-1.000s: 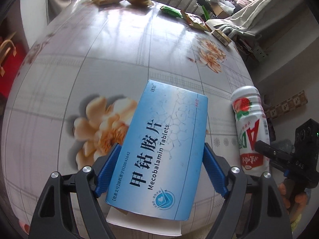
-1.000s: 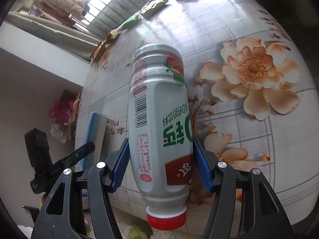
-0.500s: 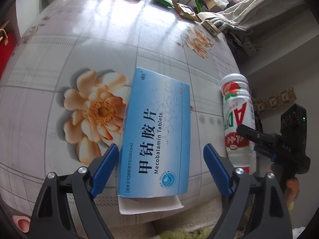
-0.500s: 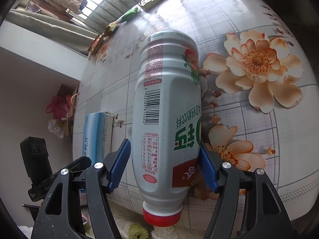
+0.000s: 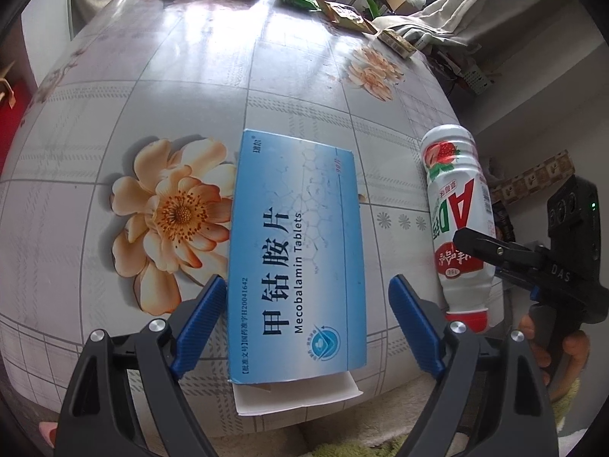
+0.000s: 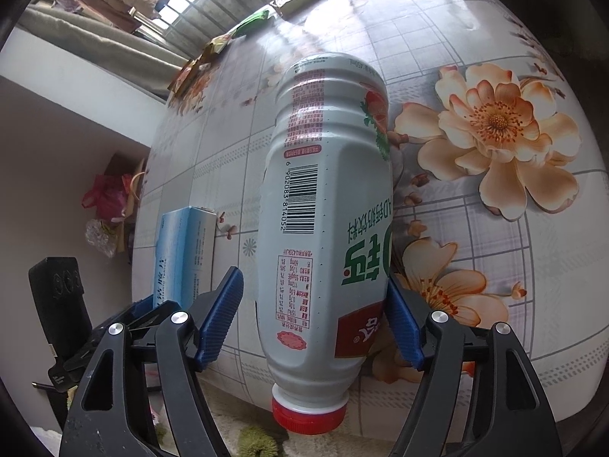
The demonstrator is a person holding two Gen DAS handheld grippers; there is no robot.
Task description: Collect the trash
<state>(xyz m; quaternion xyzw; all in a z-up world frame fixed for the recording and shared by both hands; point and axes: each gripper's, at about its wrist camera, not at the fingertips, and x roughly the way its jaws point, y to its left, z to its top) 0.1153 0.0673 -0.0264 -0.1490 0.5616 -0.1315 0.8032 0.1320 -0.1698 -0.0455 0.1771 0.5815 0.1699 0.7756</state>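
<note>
Blue fingers (image 5: 205, 327) of the left gripper (image 5: 308, 329) stand apart around the tablet box (image 5: 295, 251), flat on the counter (image 5: 190, 87). The right gripper (image 6: 316, 321) has just been widening, its fingers off the bottle (image 6: 327, 213) lying between them at the counter's edge.

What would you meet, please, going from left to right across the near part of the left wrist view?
Orange printed flower → blue Mecobalamin Tablets box → white AD milk-drink bottle with red cap → the right tongs, reaching around the bottle.
</note>
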